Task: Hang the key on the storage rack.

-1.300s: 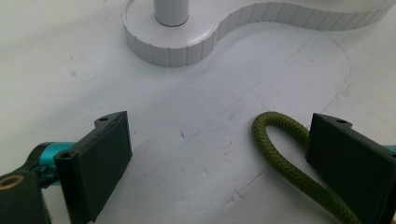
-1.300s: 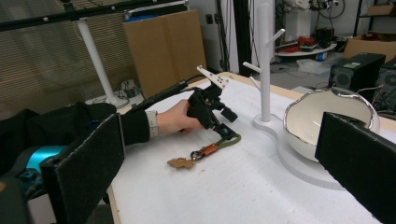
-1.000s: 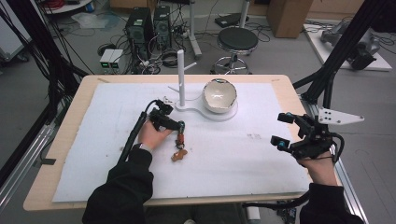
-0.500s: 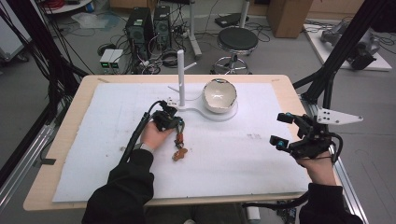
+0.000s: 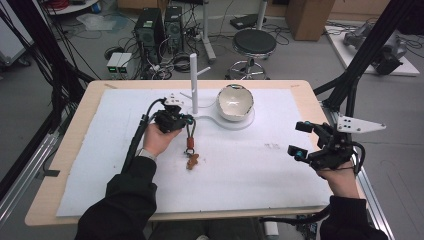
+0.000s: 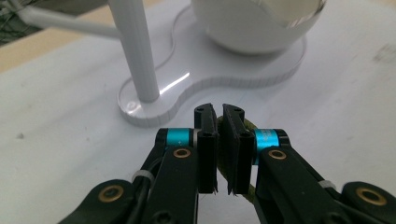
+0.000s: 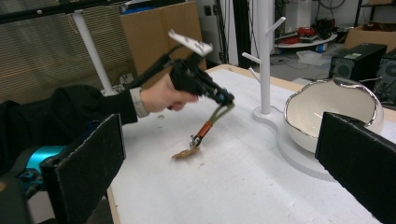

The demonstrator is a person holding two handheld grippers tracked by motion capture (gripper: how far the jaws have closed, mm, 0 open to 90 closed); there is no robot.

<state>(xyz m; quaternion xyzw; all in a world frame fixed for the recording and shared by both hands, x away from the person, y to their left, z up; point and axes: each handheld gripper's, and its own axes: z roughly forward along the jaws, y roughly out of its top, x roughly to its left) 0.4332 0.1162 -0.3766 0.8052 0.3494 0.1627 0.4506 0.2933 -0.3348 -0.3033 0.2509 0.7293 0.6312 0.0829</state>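
A wooden table [image 5: 80, 120] covered by a white mat [image 5: 240, 170], seen from above. A person reaches in from the near edge, holding a two-jaw gripper in each hand.

The left gripper [image 5: 184, 120] sits left of centre, raised a little above the mat. Its jaws are pinched nearly together on an olive strap [image 6: 250, 125], which shows between and just behind the pads in the left gripper view. The strap hangs down to an orange collar and a small brown charm [image 5: 192, 161]; together they form a keychain [image 5: 190, 146]. In the right gripper view the charm [image 7: 185, 153] touches the mat while the strap slants up to the jaws.

Just beyond the left gripper stands a white stand [image 5: 194, 84]: an upright post with short side pegs on a flat, rounded base. On the right part of that base rests a white bowl [image 5: 235, 101] with a silvery, uneven rim, tilted toward the camera. In the left gripper view the post [image 6: 135, 51] rises just ahead of the jaws, the bowl [image 6: 261, 23] to its right.

The right gripper [image 5: 300, 140] is held near the table's right edge, well apart from the stand and keychain. Its jaws stand wide apart with nothing between them
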